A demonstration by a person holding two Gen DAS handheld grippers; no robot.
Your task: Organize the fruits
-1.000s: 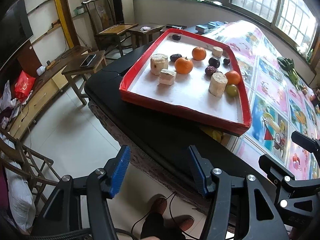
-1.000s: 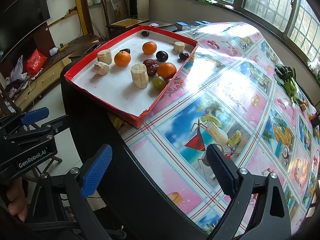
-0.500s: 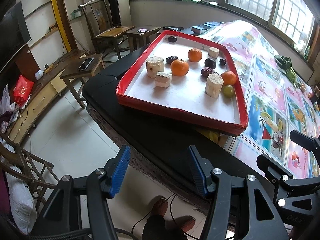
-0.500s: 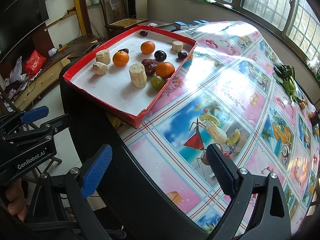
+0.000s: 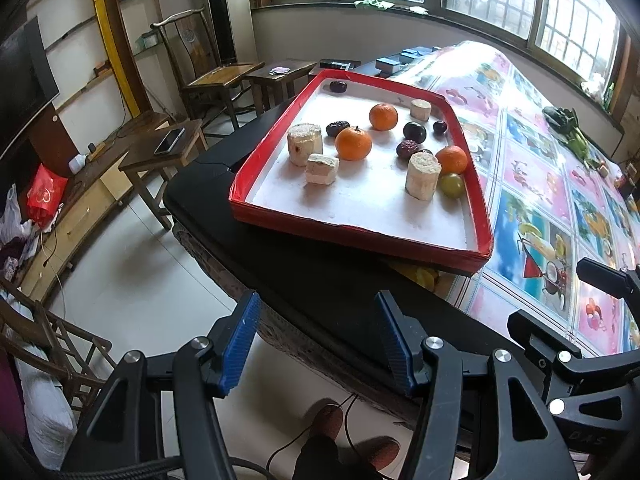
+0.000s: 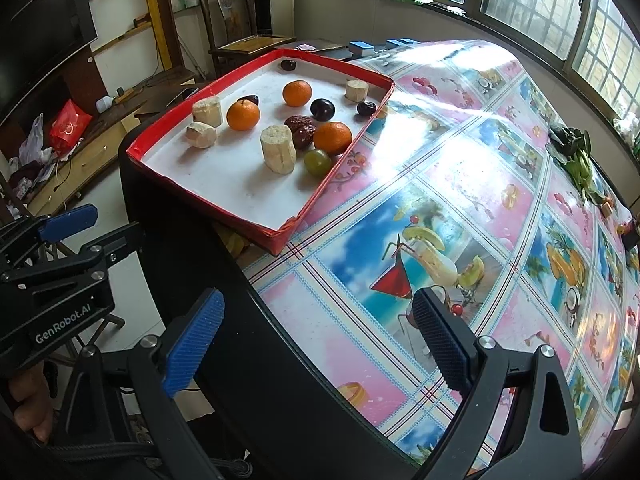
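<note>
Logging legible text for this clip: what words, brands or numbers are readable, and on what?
"GenRobot.AI": white lettering on the black body of the left gripper, seen in the right wrist view.
Faint embossed letters on the right gripper body in the left wrist view: too dim to read.
Tablecloth: pictures only, no legible words.

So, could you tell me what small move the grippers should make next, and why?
Probably reach the right gripper forward toward the green fruit at the tray's near right edge: both grippers are open and empty, short of the tray, and that fruit lies closest.
</note>
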